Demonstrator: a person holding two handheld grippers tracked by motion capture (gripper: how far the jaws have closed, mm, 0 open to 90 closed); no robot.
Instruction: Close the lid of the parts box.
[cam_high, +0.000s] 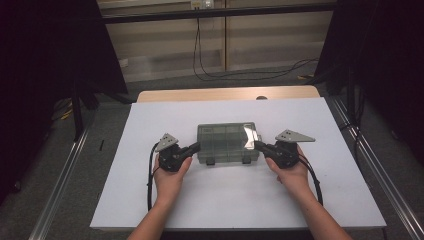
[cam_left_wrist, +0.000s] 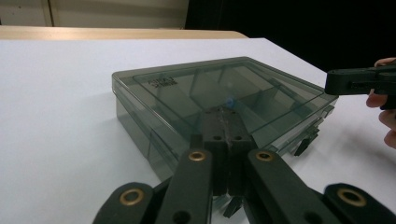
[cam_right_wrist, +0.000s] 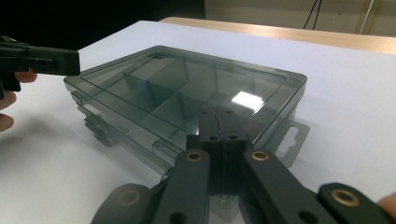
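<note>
My left gripper (cam_high: 196, 146) and right gripper (cam_high: 258, 145) are both clenched, empty, at opposite ends of the grey box (cam_high: 227, 142).

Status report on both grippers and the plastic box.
Left gripper shut, at box's left end. Right gripper shut, at its right end. Compartment box lid closed. Nothing in the way.

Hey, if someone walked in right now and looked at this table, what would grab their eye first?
A smoky see-through compartment box with its lid shut, sitting mid-table on the white sheet. The left gripper and right gripper flank its two short ends, both shut, fingers pointed at the box. Behind, black cables trail across the floor.
</note>
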